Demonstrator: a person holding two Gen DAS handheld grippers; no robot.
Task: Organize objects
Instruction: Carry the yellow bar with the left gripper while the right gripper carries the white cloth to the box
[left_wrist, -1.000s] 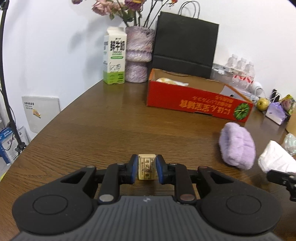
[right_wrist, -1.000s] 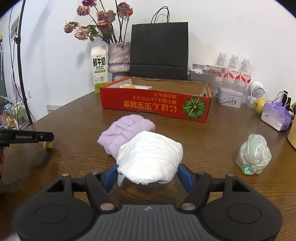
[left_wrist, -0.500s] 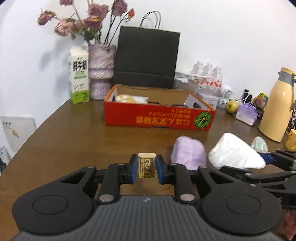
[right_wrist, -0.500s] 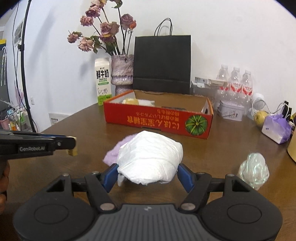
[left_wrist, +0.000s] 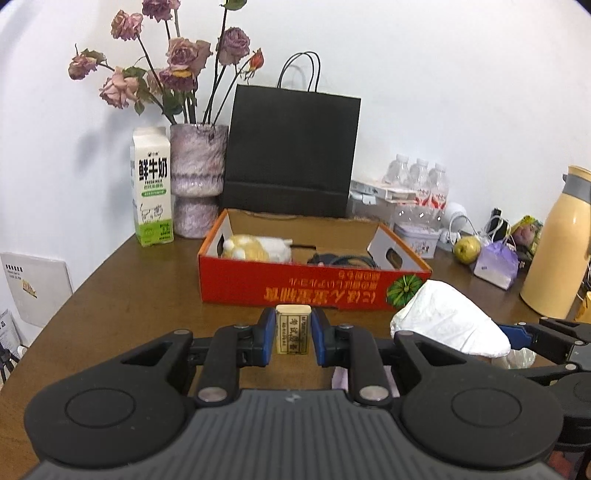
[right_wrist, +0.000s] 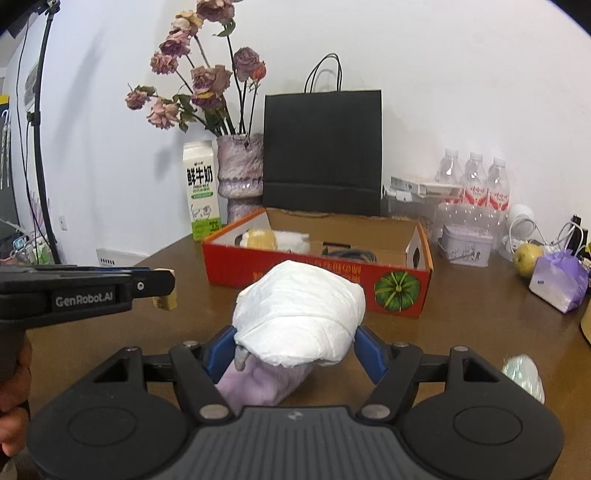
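Midway through a tidy-up, both grippers carry cargo twd the red cardboard box (left_wrist: 295, 286) at the back of the wooden table (left_wrist: 122, 295).

Left gripper (left_wrist: 293, 334) has its jaws pinched nearly shut on a small cream eraser block (left_wrist: 293, 328), held upright; right gripper (right_wrist: 295, 347) is about half open, pads pressed on a soft white wad (right_wrist: 299, 314), w/ a lilac fluffy cloth (right_wrist: 266, 380) lying on the table beneath it. Box already holds a yellow-and-white plush toy (left_wrist: 255, 249) and a dark cable (left_wrist: 343, 260). To do the drop well: probably lift each load clear of the near wall, aim for the bare middle of the box, and let go one side at a time so the two tools, now close together, don't knock.
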